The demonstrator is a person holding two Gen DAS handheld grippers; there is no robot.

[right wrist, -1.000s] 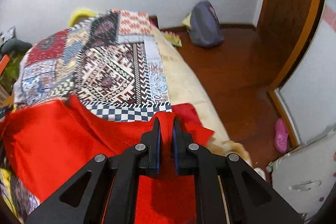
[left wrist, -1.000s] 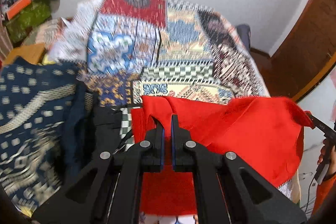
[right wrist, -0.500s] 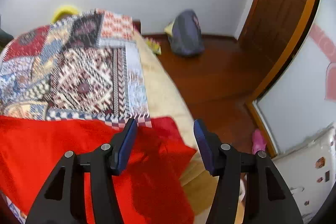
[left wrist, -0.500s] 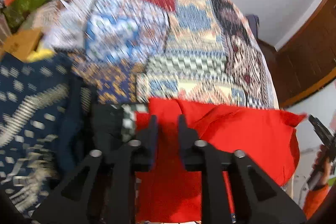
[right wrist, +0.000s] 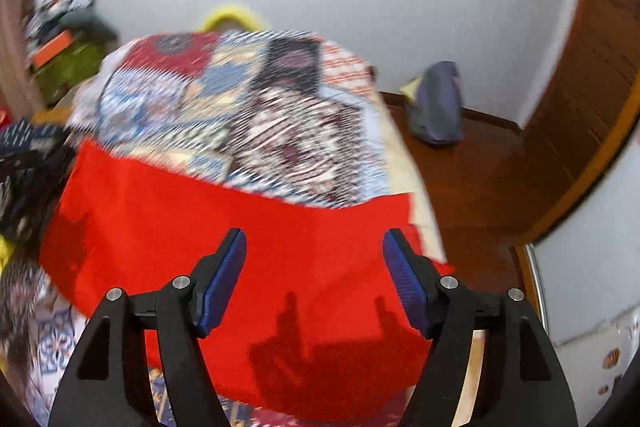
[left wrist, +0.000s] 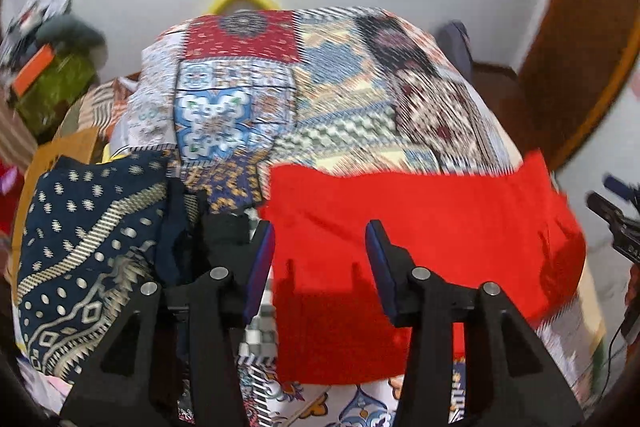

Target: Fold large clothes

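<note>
The red garment [left wrist: 420, 247] lies flat on the near end of the patchwork bedspread [left wrist: 304, 87], apparently laid down mid-fold, with left gripper [left wrist: 320, 247] and right gripper [right wrist: 314, 259] jaws opening, empty, above it.

Garment [left wrist: 420, 227] flat on bed [left wrist: 320, 87], cloth pile [left wrist: 88, 235] to its left
</note>
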